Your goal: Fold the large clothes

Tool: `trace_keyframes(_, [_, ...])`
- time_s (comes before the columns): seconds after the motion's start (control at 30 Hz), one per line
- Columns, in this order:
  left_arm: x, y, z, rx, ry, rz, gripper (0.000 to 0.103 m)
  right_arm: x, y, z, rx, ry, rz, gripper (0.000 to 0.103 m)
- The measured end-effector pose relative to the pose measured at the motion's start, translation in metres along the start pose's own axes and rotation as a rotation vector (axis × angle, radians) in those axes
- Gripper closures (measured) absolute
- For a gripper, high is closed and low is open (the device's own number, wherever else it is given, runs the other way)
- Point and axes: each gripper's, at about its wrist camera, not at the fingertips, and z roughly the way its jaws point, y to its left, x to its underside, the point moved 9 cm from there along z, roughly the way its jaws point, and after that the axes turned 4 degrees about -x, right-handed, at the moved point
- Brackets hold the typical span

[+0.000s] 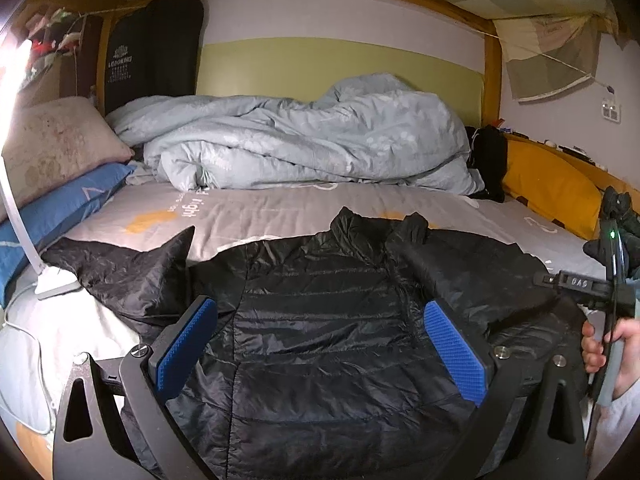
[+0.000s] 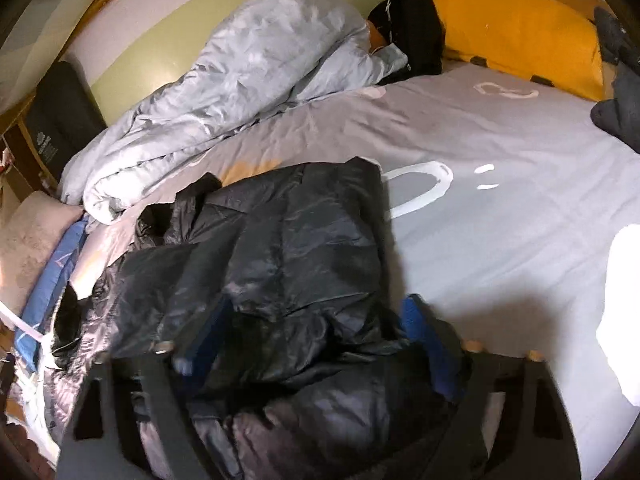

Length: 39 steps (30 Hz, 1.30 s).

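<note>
Right now my left claw (image 1: 320, 344) hangs open above the black puffer jacket (image 1: 340, 320) spread on the grey bedsheet (image 1: 280, 208); my right claw (image 2: 312, 340) is spread around a folded sleeve (image 2: 304, 248).

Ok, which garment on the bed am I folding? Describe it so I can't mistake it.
Start at the bed's grey sheet; the rumpled pale blue duvet lies along the far wall. Nearer the cameras lies the black puffer jacket: shiny, quilted in horizontal bands, one sleeve out toward the pillows, unlike the matte black bundle in the far corner.

"LEAOKING" on black mat (image 1: 154, 52), "light" on bedsheet (image 1: 280, 208)
</note>
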Motion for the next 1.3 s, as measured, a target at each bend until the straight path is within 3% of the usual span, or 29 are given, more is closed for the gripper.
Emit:
trace_keyframes(0.03, [0.000,0.001,0.001,0.000,0.000,-0.003,0.000,-0.001,-0.001,-0.003,0.039,-0.022,-0.018,0.057])
trace_keyframes(0.07, [0.000,0.001,0.002,0.001,-0.001,-0.004,0.000,-0.002,0.000,-0.005,0.062,-0.040,-0.030,0.084])
trace_keyframes(0.1, [0.000,0.000,0.002,0.004,-0.004,-0.004,0.000,-0.005,0.002,-0.009,0.072,-0.069,-0.046,0.090])
trace_keyframes(0.27, [-0.001,-0.005,-0.003,0.024,-0.020,0.010,0.003,-0.015,0.021,-0.039,0.012,-0.209,-0.097,0.098])
trace_keyframes(0.47, [-0.006,-0.015,-0.019,0.062,-0.071,0.031,0.021,-0.008,0.088,-0.077,-0.237,-0.256,-0.220,0.099])
trace_keyframes(0.6, [-0.002,-0.029,-0.021,0.167,-0.034,0.013,0.038,0.026,0.149,-0.082,-0.447,-0.158,-0.322,0.099])
trace_keyframes(0.73, [0.006,-0.037,-0.016,0.222,0.024,-0.025,0.043,0.079,0.193,-0.062,-0.520,-0.019,-0.412,0.099])
trace_keyframes(0.9, [0.020,-0.047,-0.004,0.315,0.117,-0.072,0.043,0.120,0.211,-0.035,-0.506,0.096,-0.443,0.100])
trace_keyframes(1.0, [0.032,-0.047,0.009,0.313,0.175,-0.104,0.043,0.124,0.207,-0.032,-0.474,0.103,-0.436,0.099])
trace_keyframes(1.17, [0.035,-0.044,0.014,0.267,0.161,-0.089,0.057,0.087,0.176,-0.059,-0.356,-0.049,-0.409,0.099])
trace_keyframes(1.23, [0.033,-0.048,0.013,0.275,0.154,-0.075,0.057,0.062,0.156,-0.073,-0.280,-0.131,-0.377,0.093])
trace_keyframes(1.3, [0.028,-0.058,0.012,0.304,0.160,-0.071,0.057,0.042,0.136,-0.077,-0.222,-0.165,-0.336,0.073])
